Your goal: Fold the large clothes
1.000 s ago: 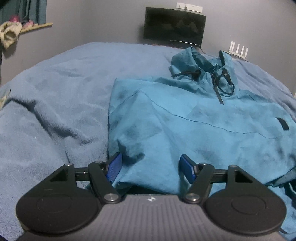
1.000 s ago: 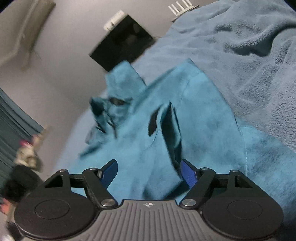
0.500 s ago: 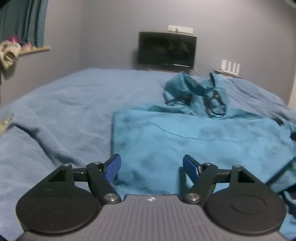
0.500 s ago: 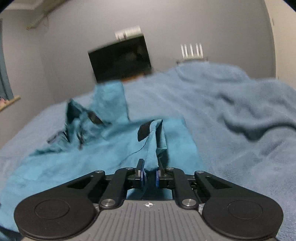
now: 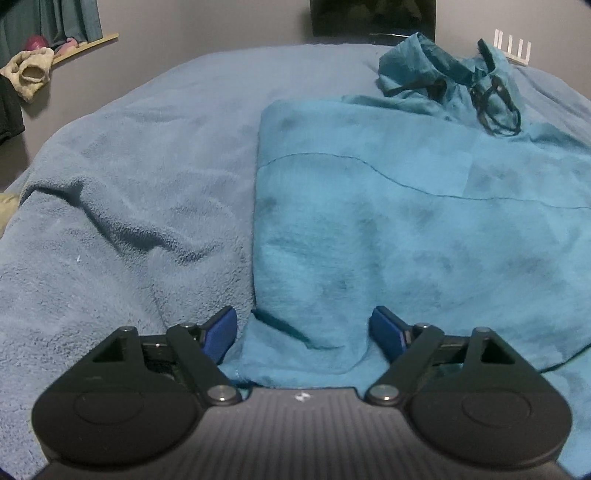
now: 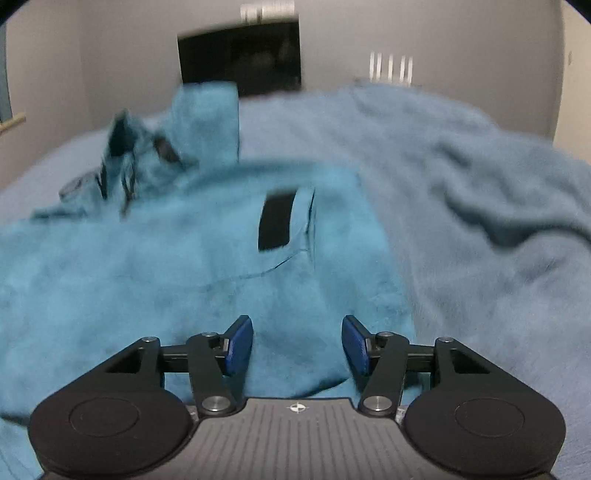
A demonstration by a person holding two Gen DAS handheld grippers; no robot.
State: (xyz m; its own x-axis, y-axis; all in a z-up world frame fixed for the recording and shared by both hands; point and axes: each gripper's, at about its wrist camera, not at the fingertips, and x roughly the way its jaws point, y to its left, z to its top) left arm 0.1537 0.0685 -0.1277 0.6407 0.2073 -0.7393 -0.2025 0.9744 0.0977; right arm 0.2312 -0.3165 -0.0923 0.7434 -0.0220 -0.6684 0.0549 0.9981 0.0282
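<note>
Jacket (image 5: 424, 221): teal, spread flat on the blanket, toward the right side of the bed in the left wrist view; sides folded inward, giving a straight left edge.
Jacket hem: bunched at the near edge, lying between the left fingers; one fold rising in the gap.
Hood (image 5: 421, 70): crumpled at the far end of the jacket, near the far edge of the bed; dark cords (image 5: 495, 103) looped on top.
Seam (image 5: 369, 170): thin dark line curving across the jacket from its left edge toward the right.
Dark tab (image 6: 276, 220): black rectangular patch on the folded-in right part of the jacket, seen in the right wrist view; blurred.
Left gripper (image 5: 303, 330): low at the near hem of the jacket; blue pads (image 5: 219, 336) spread wide, cloth lying loose between, not pinched.
Right gripper (image 6: 297, 345): over the near right part of the jacket; blue pads (image 6: 240, 345) set moderately apart, holding nothing; jacket surface visible in the gap.
Blanket (image 5: 129, 184): grey-blue fleece covering the bed, wrinkled to the left of the jacket and rumpled along the right side (image 6: 480, 184).
Screen (image 6: 240, 59): dark, on the wall beyond the far edge of the bed.
White rack (image 5: 511, 50): small, pronged, beside the screen at the far right corner.
Shelf (image 5: 86, 46): wooden ledge on the left wall, with a beige soft item (image 5: 27, 72) at its end.
Curtain (image 5: 55, 18): dark teal, above the ledge.
</note>
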